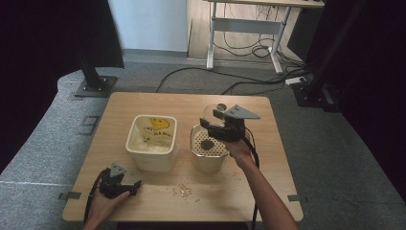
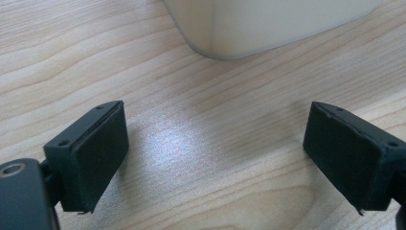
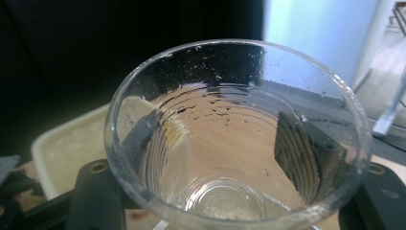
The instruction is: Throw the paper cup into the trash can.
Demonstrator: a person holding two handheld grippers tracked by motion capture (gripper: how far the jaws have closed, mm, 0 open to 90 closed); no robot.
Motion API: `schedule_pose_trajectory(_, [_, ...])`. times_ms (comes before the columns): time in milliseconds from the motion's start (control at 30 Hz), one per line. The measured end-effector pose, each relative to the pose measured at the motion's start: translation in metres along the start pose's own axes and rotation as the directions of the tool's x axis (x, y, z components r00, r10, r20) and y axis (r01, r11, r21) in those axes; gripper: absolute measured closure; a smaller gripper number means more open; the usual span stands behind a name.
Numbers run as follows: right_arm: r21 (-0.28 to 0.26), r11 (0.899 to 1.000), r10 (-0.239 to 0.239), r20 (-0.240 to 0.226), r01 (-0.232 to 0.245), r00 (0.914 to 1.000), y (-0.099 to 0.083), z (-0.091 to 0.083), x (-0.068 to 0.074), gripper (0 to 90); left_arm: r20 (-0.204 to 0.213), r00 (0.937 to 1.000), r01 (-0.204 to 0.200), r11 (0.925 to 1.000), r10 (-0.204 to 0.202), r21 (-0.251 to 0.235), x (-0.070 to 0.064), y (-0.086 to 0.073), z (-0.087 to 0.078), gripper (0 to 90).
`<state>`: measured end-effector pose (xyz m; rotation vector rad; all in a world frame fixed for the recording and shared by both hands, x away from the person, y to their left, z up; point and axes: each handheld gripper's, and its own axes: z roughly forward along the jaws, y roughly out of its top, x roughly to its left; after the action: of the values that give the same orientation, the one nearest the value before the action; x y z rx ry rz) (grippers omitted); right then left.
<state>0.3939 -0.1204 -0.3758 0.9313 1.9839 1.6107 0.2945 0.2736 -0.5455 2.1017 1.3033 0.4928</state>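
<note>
Above the strainer (image 1: 208, 146), a glass (image 3: 237, 139) clamped between the jaws of the right gripper (image 1: 225, 125), left gripper (image 2: 218, 158) rested on the table (image 1: 158, 100), jaws spread, near the tub (image 1: 151, 142)

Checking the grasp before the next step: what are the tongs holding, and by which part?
The right tongs clamp a clear glass by its lower sides. The left tongs are open, holding nothing.

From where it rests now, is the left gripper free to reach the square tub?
Probably yes. The left gripper lies open on the table, and bare wood runs from its jaws to the tub wall. The right gripper holds a glass off to the other side.
</note>
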Motion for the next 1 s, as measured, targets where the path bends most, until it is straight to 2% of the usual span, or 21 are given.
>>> schedule_pose_trajectory(133, [0.002,1.000,-0.021,-0.052,0.021,0.9984,0.015,0.023,0.021,34.7,0.000,1.0000,-0.002,1.0000,0.002,0.002,0.000,0.000,0.000,8.1])
schedule_pose_trajectory(267, [0.017,0.999,-0.049,-0.111,0.051,0.9927,0.027,0.055,0.046,34.4,0.002,1.0000,-0.001,1.0000,0.001,0.000,0.000,0.000,0.000,8.1])
schedule_pose_trajectory(400, [0.061,0.997,-0.038,-0.167,0.049,0.9852,0.032,0.092,0.066,32.7,0.002,1.0000,-0.003,1.0000,0.003,0.000,0.000,0.000,0.000,8.1])
schedule_pose_trajectory(467, [0.094,0.994,-0.037,-0.191,0.055,0.9809,0.032,0.112,0.076,27.7,0.004,1.0000,-0.003,1.0000,0.003,0.001,0.000,0.000,0.000,8.1])
schedule_pose_trajectory(533, [0.152,0.985,-0.050,-0.172,0.077,0.9838,0.030,0.129,0.084,15.3,0.004,1.0000,-0.005,1.0000,0.005,0.000,0.001,0.000,0.000,8.1])
schedule_pose_trajectory(600, [0.189,0.979,-0.050,-0.169,0.082,0.9844,0.029,0.139,0.088,12.4,0.003,1.0000,-0.005,1.0000,0.005,0.000,0.001,-0.001,0.000,8.1])
schedule_pose_trajectory(667, [0.184,0.980,-0.044,-0.172,0.076,0.9840,0.030,0.139,0.088,12.0,0.004,1.0000,-0.006,1.0000,0.006,0.000,0.001,-0.001,-0.001,8.1])
schedule_pose_trajectory(767, [0.163,0.984,-0.045,-0.164,0.072,0.9854,0.032,0.127,0.084,12.0,0.002,1.0000,-0.005,1.0000,0.005,0.000,0.001,-0.001,-0.001,8.1])
schedule_pose_trajectory(867, [0.130,0.989,-0.044,-0.152,0.064,0.9875,0.034,0.107,0.076,13.0,0.000,1.0000,-0.003,1.0000,0.003,0.000,0.000,-0.001,0.000,8.0])
schedule_pose_trajectory(1000, [0.102,0.991,-0.078,-0.134,0.092,0.9879,0.029,0.078,0.064,14.3,0.000,1.0000,-0.001,1.0000,0.001,-0.001,0.000,-0.001,0.000,8.0])
